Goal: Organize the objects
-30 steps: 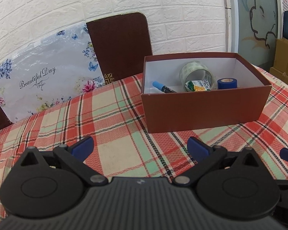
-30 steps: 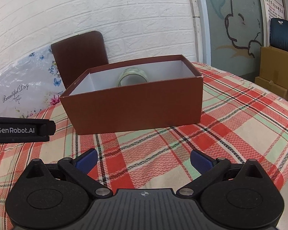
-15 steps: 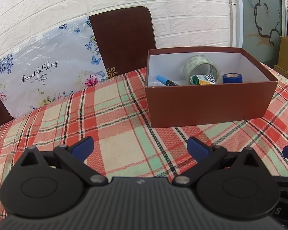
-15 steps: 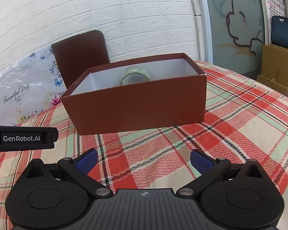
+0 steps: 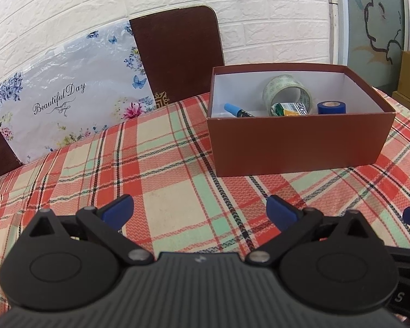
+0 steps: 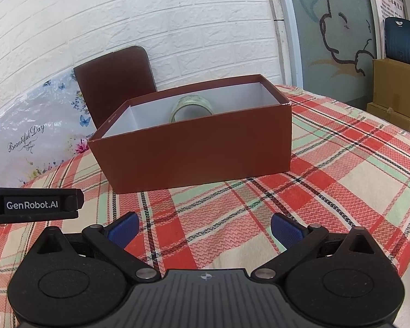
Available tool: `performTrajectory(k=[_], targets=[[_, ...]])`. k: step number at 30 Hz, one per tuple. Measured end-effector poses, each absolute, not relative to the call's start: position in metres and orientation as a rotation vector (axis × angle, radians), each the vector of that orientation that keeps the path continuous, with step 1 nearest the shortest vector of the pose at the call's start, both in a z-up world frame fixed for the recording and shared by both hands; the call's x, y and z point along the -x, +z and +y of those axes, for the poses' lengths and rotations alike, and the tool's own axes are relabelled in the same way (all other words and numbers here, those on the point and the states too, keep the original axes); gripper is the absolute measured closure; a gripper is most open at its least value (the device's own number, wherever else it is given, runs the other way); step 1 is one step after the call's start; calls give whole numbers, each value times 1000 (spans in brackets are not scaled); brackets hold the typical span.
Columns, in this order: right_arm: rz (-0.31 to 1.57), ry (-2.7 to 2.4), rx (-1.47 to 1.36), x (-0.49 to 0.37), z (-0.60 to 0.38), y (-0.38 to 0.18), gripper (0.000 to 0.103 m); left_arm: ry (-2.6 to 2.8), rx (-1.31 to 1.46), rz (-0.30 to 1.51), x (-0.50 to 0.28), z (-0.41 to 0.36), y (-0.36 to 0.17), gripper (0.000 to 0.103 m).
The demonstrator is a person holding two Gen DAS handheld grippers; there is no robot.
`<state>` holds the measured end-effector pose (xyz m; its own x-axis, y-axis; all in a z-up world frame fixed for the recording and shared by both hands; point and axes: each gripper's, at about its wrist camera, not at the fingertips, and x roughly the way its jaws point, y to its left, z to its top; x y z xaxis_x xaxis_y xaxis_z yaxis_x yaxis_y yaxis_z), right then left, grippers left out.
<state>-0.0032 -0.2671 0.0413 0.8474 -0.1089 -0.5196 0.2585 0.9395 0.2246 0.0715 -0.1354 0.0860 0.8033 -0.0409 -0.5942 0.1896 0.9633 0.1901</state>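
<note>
Your left gripper (image 5: 199,210) and right gripper (image 6: 204,227) both hover low over the table (image 5: 161,180), fingers spread wide, nothing between them.

The brown box (image 5: 298,147) stands ahead of both. From the left gripper it lies far and to the right; from the right gripper it lies far and nearly straight ahead, slightly left. Its long axis runs left to right across your view, near long wall facing you. Judgement: neither hand is clearly closer; the right one is better lined up with the box.

Contents, seen from the left wrist view: clear tape roll (image 5: 287,93) on edge near the far wall, blue-capped marker (image 5: 236,110) at the left end, small green-and-yellow packet (image 5: 288,108) in front of the roll, blue tape roll (image 5: 330,107) to the right. From the right wrist only the clear roll shows over the wall.

No loose item visible on the plaid cloth between fingers and box. Judgement: sorting looks done or nearly done.

Room: white brick wall (image 6: 123,19), brown chair back (image 5: 177,52), floral board (image 5: 63,101) leaning at left, cardboard cartons (image 6: 396,90) far right.
</note>
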Motion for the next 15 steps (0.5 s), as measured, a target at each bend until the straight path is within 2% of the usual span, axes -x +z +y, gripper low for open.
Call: performTrajectory(k=[15], targets=[[527, -193, -304, 4, -271, 40, 1, -148, -241, 613, -66, -137, 86, 0]])
